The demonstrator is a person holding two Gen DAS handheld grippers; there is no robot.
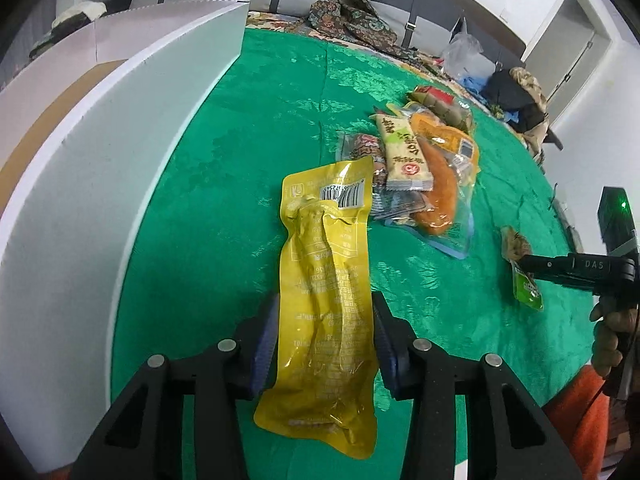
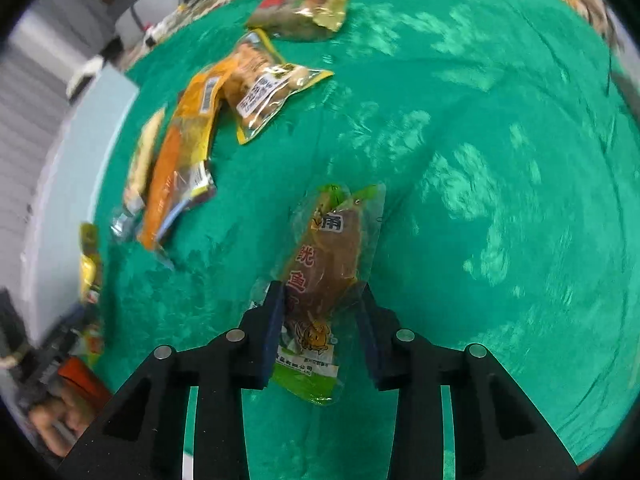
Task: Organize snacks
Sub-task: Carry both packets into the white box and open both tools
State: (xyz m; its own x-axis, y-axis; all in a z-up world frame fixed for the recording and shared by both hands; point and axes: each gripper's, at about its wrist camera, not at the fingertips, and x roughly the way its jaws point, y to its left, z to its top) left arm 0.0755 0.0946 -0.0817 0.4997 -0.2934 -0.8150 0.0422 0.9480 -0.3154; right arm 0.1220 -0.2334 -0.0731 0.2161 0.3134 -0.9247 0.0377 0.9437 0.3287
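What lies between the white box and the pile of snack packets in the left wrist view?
Only bare green cloth lies between the white box and the pile of snack packets; the yellow packet in the left gripper hangs nearer the camera.

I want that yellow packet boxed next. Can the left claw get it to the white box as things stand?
Probably yes. The left claw grips the yellow packet, the white box stands just beside it, and only bare green cloth lies between.
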